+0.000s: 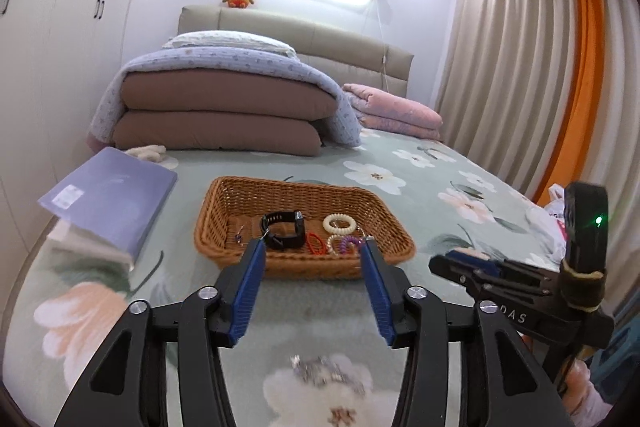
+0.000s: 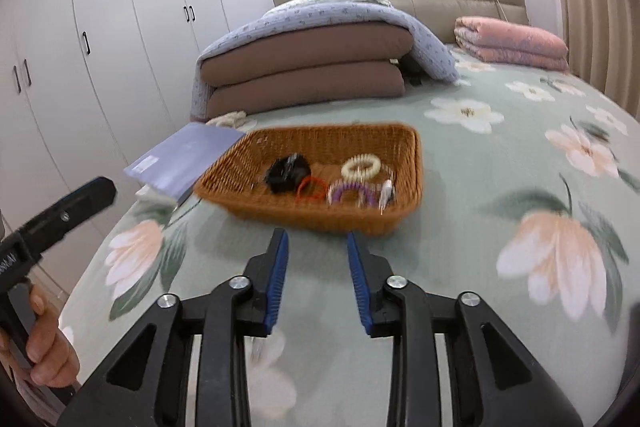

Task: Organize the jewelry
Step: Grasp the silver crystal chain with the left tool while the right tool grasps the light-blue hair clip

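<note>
A brown wicker basket (image 1: pixel 224 203) (image 2: pixel 404 143) sits on the floral bedspread. In it lie a black watch (image 1: pixel 282 231) (image 2: pixel 286 173), a cream spiral hair tie (image 1: pixel 339 225) (image 2: pixel 361 167), a red hair tie (image 1: pixel 316 243) (image 2: pixel 312 189), a purple spiral tie (image 1: pixel 347 245) (image 2: pixel 352 195) and a small earring (image 1: pixel 239 235). A silver sparkly piece (image 1: pixel 320 373) lies on the bed under my left gripper (image 1: pixel 313 249), which is open and empty just before the basket. My right gripper (image 2: pixel 317 241) is open and empty, short of the basket's near rim; it also shows at the right of the left wrist view (image 1: pixel 460 265).
A purple book (image 1: pixel 116 195) (image 2: pixel 188 155) lies left of the basket. Folded brown and blue quilts (image 1: pixel 224 107) (image 2: pixel 312 63) and a pink blanket (image 1: pixel 396 115) (image 2: pixel 512 41) lie behind. White wardrobes (image 2: pixel 100 27) stand to the left, curtains (image 1: pixel 520 67) to the right.
</note>
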A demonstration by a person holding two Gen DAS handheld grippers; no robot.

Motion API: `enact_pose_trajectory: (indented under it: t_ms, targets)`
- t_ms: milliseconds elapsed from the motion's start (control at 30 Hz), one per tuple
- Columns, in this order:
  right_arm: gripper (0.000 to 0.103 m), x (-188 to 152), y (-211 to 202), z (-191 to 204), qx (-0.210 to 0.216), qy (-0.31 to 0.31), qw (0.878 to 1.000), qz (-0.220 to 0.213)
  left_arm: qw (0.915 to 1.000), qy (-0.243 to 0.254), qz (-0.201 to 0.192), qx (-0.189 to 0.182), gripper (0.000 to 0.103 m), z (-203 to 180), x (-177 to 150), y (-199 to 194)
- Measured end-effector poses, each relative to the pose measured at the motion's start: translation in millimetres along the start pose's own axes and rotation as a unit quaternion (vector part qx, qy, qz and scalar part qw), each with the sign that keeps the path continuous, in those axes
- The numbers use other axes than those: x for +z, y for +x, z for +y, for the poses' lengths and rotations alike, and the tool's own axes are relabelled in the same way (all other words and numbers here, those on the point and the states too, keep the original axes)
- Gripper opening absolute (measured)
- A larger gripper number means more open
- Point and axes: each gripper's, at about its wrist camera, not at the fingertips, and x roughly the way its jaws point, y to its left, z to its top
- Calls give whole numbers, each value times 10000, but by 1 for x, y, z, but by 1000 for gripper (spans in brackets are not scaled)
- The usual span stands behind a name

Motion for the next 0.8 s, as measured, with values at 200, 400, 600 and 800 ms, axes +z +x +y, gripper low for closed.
enact_pose_trajectory:
  t_ms: [200, 400, 600, 800]
  targets:
    - [40, -53, -15, 1, 181, 127, 9985, 509, 9991, -344, 226, 49, 65, 8, -23, -23]
    - [42, -102, -21, 4, 236, 180, 9963, 801, 9961, -680, 550, 56, 65, 16, -65, -31]
    - [42, -139, -20, 7, 223, 395, 9938, 1016, 9923, -872, 866, 131, 65, 19, -95, -20]
    - [42, -146, -18, 22, -240, 63, 9959, 867, 9862, -1044, 1270, 172, 62, 23, -110, 11]
